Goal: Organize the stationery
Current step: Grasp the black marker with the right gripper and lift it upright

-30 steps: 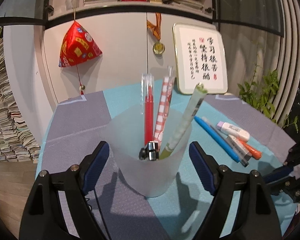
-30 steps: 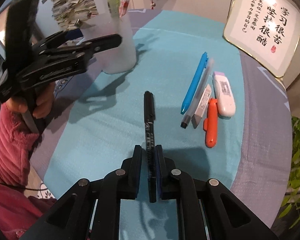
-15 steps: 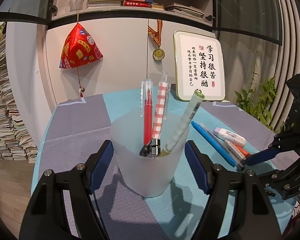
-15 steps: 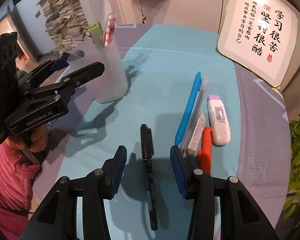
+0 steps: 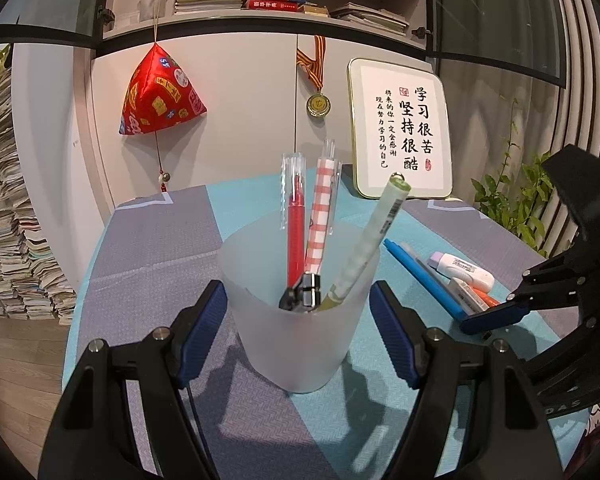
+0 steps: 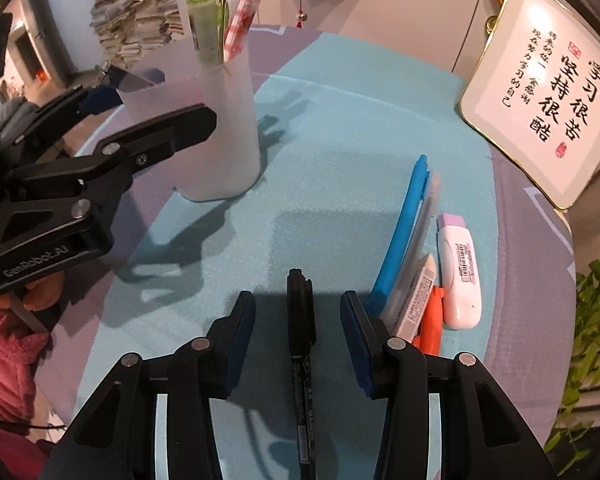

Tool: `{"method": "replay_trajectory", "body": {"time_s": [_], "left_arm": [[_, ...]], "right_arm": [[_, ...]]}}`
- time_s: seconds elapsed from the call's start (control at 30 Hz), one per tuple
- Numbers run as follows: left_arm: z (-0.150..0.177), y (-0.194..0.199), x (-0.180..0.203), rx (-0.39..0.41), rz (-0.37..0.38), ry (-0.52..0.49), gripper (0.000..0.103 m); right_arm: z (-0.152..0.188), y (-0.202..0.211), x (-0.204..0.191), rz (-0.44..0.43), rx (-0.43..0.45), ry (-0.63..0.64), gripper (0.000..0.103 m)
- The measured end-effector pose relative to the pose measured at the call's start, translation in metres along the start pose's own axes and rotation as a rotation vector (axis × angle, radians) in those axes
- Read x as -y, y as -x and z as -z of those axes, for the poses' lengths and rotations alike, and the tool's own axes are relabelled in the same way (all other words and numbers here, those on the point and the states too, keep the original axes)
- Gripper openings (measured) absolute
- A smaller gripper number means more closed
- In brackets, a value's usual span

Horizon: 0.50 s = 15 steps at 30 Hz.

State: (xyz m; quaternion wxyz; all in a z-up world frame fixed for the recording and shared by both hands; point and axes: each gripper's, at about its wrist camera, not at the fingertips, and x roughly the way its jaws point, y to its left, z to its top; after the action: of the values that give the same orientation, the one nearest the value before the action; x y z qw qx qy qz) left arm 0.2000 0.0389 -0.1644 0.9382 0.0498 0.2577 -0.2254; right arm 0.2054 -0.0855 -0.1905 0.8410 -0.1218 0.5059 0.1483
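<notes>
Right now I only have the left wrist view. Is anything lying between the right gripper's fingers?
Observer: Yes. A black marker pen lies on the teal mat between the fingers of the right gripper. Neither pad touches it.
Operator: Is it up against the other pens?
Observer: No, it lies apart. One gripper finger stands between it and the blue plastic pen.
Operator: Who holds the left gripper?
Observer: A hand in a pink ribbed sleeve.
</notes>
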Motion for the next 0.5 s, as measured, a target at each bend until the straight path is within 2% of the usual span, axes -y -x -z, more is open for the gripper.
{"method": "replay_trajectory", "body": {"time_s": [0.03,0.07,0.17,0.5], "left_arm": [[0.000,0.000,0.000,-0.001,0.000,0.000,0.073],[0.000,0.000,0.000,-0.001,0.000,0.000,0.073],[0.000,0.000,0.001,-0.001,-0.003,-0.003,0.073],[0.001,-0.001,0.001,-0.006,-0.004,-0.003,0.073]], "right_arm": [[-0.001,-0.003,0.000,0.005,-0.010,0.002,0.033],[-0.001,-0.007,0.000,0.001,-0.028,-0.004,0.015],[-0.003,-0.002,0.005,-0.012,-0.012,-0.043,0.015],[-0.007,0.069,0.023,-0.052,0.185,-0.165,0.015]]}}
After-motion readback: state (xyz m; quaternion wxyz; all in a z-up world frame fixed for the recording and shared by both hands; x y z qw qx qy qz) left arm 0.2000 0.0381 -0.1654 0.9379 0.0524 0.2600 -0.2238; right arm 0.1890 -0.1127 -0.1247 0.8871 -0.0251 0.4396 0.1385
